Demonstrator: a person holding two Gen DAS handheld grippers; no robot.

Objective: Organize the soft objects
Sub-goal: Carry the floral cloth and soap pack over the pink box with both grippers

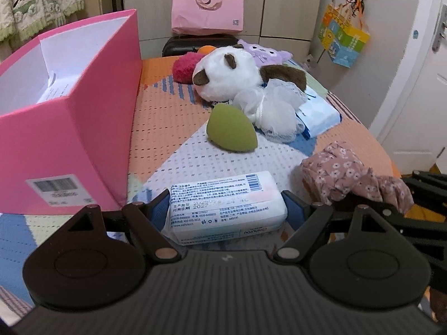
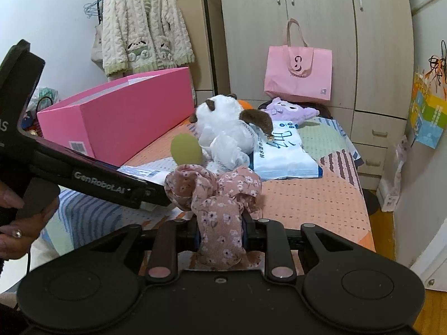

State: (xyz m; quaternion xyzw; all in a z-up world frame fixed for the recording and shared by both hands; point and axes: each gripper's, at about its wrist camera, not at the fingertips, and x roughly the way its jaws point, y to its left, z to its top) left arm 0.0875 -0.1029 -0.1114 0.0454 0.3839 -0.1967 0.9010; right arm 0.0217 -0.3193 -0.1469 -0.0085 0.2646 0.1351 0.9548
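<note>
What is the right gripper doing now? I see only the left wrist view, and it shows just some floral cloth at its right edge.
Observer: The right gripper is shut on the floral cloth; one end is pinched between its pads.
Operator: My left gripper holds the tissue pack. Who carries it?
Observer: A hand with a ring grips its handle, at the left edge of the right wrist view.
Operator: Does the plush dog wear anything?
Observer: What looks like a small gold bell hangs below its brown ear.
</note>
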